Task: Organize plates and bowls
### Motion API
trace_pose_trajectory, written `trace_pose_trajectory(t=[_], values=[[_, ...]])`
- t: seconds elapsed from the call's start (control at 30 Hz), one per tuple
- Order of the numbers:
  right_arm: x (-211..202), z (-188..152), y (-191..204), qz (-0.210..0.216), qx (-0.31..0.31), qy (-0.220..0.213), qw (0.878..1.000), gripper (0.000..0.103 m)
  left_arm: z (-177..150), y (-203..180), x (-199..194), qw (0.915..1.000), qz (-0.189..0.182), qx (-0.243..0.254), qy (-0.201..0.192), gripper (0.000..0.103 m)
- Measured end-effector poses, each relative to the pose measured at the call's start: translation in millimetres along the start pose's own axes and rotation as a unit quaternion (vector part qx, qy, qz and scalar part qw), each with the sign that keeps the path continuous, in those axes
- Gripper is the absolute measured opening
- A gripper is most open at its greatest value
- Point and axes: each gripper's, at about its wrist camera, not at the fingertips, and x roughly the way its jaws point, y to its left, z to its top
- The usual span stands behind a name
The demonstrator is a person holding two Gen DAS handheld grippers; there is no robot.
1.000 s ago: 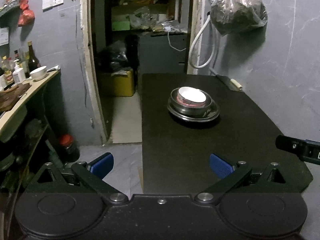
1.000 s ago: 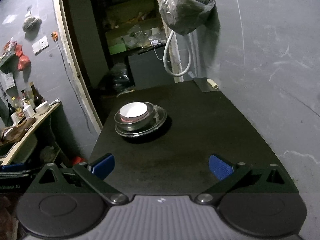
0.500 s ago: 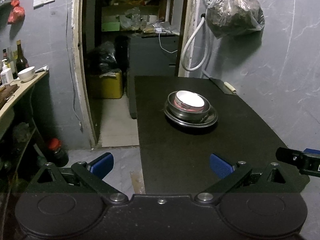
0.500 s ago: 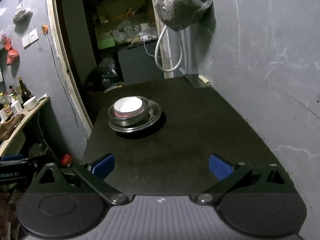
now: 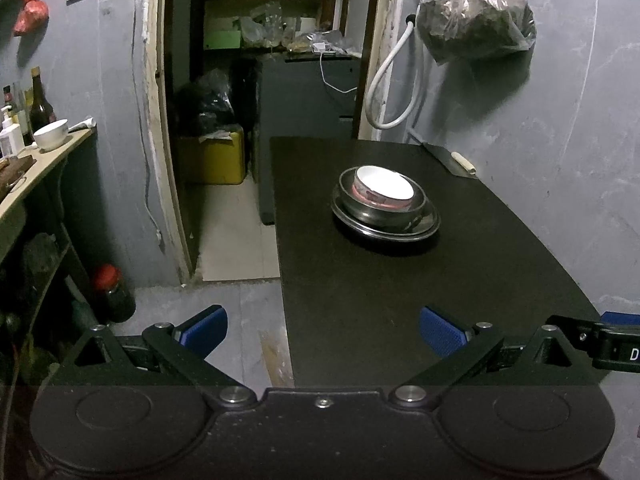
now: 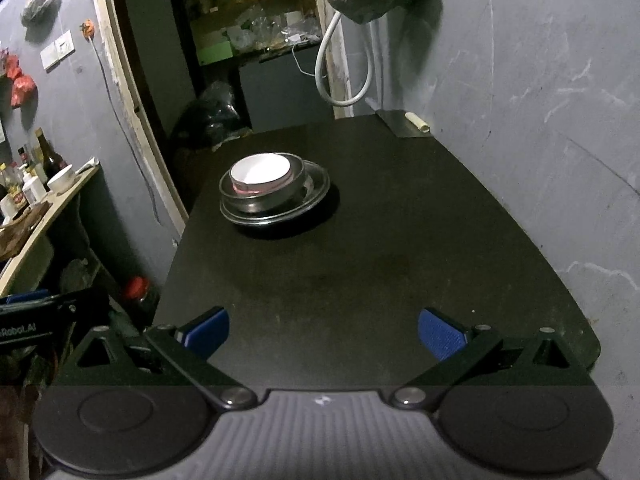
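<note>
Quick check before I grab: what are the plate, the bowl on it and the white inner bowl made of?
Plate: looks like polished metal, probably steel; grey rim with glints. Metal bowl on it: same shiny grey, reflective wall. White bowl nested inside: smooth and opaque with a pinkish band, likely ceramic or melamine; cannot tell which.
</note>
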Motion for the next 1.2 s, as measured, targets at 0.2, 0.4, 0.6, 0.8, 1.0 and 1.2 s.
trace_pose_trajectory(t=[0.2, 0.4, 0.6, 0.8, 1.0, 1.2], values=[[2, -1, -6, -0.003, 0.002, 0.011, 1.0, 0.103, -3, -4, 5, 1.0, 0.004, 0.002, 0.008, 0.102], [4, -1, -10, -0.003, -0.002, 0.018, 1.0, 0.103, -6, -7, 11, 0.9997, 0.012, 0.007, 0.017, 0.102], [5, 0, -11, -0.002, -0.005, 0.021, 1.0, 0.103, -6, -7, 12, 0.9997, 0.013, 0.007, 0.019, 0.102], [6, 0, -12, -0.001, -0.004, 0.021, 1.0, 0.103, -6, -9, 14, 0.9996, 0.016, 0.007, 0.021, 0.102], [7, 0, -12, -0.001, -0.005, 0.021, 1.0, 0.103, -7, -10, 15, 0.9996, 0.019, 0.006, 0.021, 0.102], [7, -1, -12, 0.0, -0.004, 0.021, 1.0, 0.103, -7, -10, 15, 0.9996, 0.02, 0.007, 0.021, 0.102]])
